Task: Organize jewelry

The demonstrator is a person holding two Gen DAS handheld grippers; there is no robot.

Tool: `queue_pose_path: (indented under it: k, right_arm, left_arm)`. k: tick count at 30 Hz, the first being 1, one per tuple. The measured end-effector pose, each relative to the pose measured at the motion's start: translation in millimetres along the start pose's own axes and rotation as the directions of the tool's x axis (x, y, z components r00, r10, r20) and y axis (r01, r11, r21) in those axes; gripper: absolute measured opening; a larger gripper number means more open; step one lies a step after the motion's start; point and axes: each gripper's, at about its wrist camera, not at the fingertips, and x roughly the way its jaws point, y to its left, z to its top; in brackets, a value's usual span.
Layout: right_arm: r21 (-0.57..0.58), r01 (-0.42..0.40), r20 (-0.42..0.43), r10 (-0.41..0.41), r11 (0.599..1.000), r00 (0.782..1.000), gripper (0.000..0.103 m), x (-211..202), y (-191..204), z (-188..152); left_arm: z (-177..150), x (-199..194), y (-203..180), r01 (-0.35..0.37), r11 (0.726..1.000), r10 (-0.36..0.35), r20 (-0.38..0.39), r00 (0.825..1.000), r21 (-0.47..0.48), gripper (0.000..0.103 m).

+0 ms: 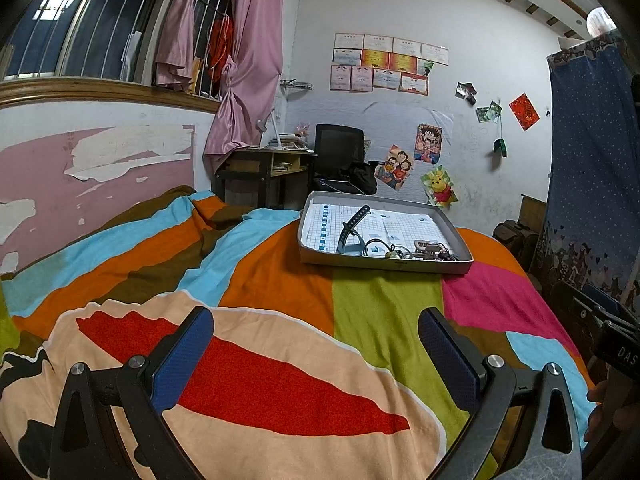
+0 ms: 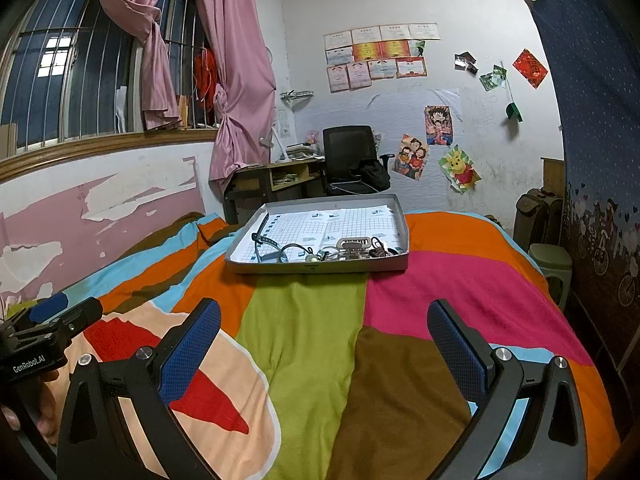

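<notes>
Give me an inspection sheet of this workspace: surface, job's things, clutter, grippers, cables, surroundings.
Surface: bed with a rumpled multicoloured blanket.
Job's things: shallow grey tray at the far end of the bed, lined with grid paper; a dark wristband, a pale bead and a tangle of small jewelry crowd its near edge.
Clutter: nothing seen on the blanket outside the tray.
Grippers: left gripper and right gripper both open, empty, above the near blanket.
Cables: nothing seen.
Surroundings: pink curtain, desk, black office chair, posters on the wall.
</notes>
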Motion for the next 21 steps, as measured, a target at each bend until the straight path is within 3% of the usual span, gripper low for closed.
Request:
queue_pose_path:
  k: [21]
  right_arm:
    - [0.004,-0.001,0.0,0.001,1.0,1.0,0.102,0.1,0.3,-0.3]
  left_arm:
    - [-0.3,-0.9,-3.2,0.002,1.0,-0.002,0.001,1.0,0.002,0.103]
